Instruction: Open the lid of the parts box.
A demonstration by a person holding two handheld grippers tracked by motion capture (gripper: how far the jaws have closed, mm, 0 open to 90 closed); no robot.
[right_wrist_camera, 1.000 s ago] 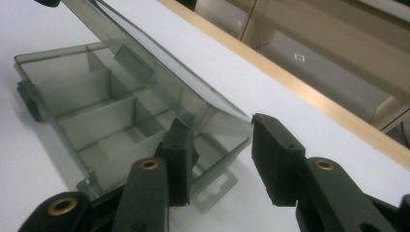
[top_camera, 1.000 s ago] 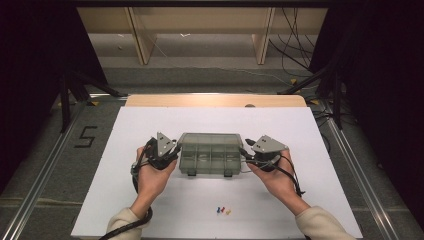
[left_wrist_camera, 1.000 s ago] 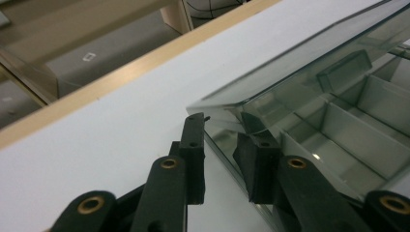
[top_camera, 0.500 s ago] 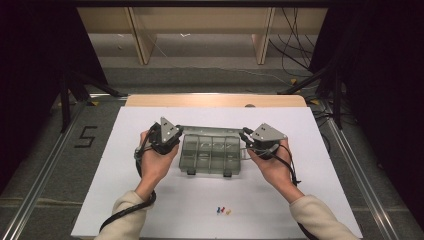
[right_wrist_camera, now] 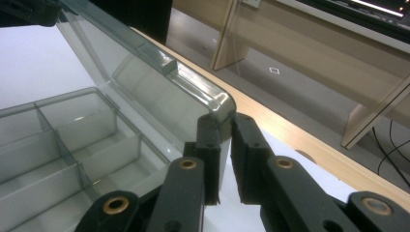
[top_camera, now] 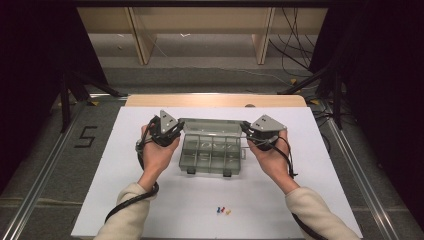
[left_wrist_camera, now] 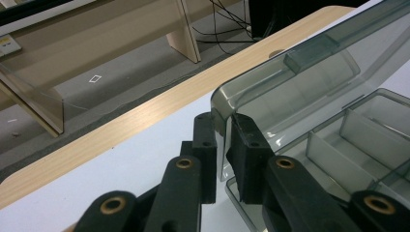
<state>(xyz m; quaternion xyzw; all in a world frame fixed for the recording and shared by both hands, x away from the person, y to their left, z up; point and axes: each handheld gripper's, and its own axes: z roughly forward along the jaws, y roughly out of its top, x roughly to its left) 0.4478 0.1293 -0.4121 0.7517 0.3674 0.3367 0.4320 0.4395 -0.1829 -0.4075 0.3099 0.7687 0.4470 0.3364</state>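
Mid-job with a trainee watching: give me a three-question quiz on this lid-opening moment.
1. True or false: the lid of the compartment box lies flat and closed.
2. What does the left gripper clamp? A) a lid corner B) a pushpin C) a divider
3. Fill in: the small pushpins lie on the white mat on the ___ side of the box.

Key: 1 false, it is raised, with the right gripper on its other corner. 2 A. 3 person's (near).
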